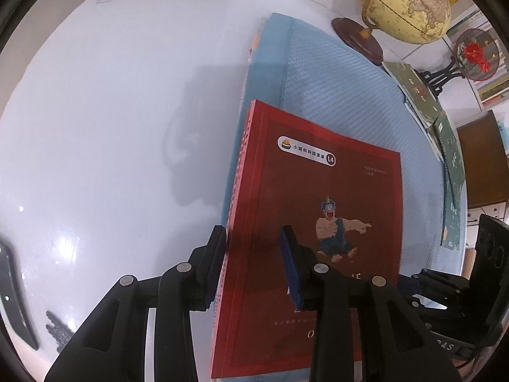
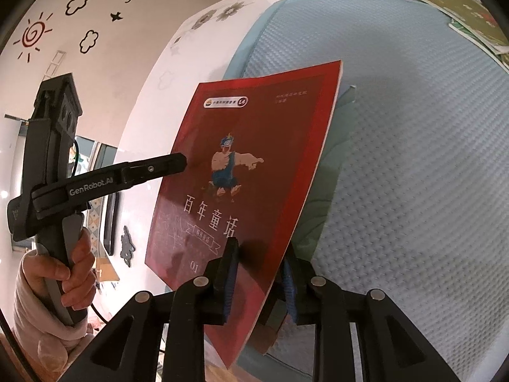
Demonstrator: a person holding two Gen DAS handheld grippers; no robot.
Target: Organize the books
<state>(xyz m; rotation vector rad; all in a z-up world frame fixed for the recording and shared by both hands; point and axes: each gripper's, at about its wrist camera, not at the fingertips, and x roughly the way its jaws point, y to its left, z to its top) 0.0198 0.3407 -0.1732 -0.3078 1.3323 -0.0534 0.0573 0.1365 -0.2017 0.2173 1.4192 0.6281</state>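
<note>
Both grippers are on the same red storybook (image 2: pixel 241 172), so you're carrying it two-handed above the blue textured mat (image 1: pixel 343 95). Your left gripper (image 1: pixel 254 264) has its jaws set narrow across the spine side, one pad outside the spine and one on the cover. Your right gripper (image 2: pixel 259 273) pinches the bottom edge, pads on front and back. The book stands nearly upright, long axis running away from both sets of jaws, cover tipped toward the left. Green books (image 1: pixel 445 140) lie at the mat's far side, so I'd guess that's where it's headed.
</note>
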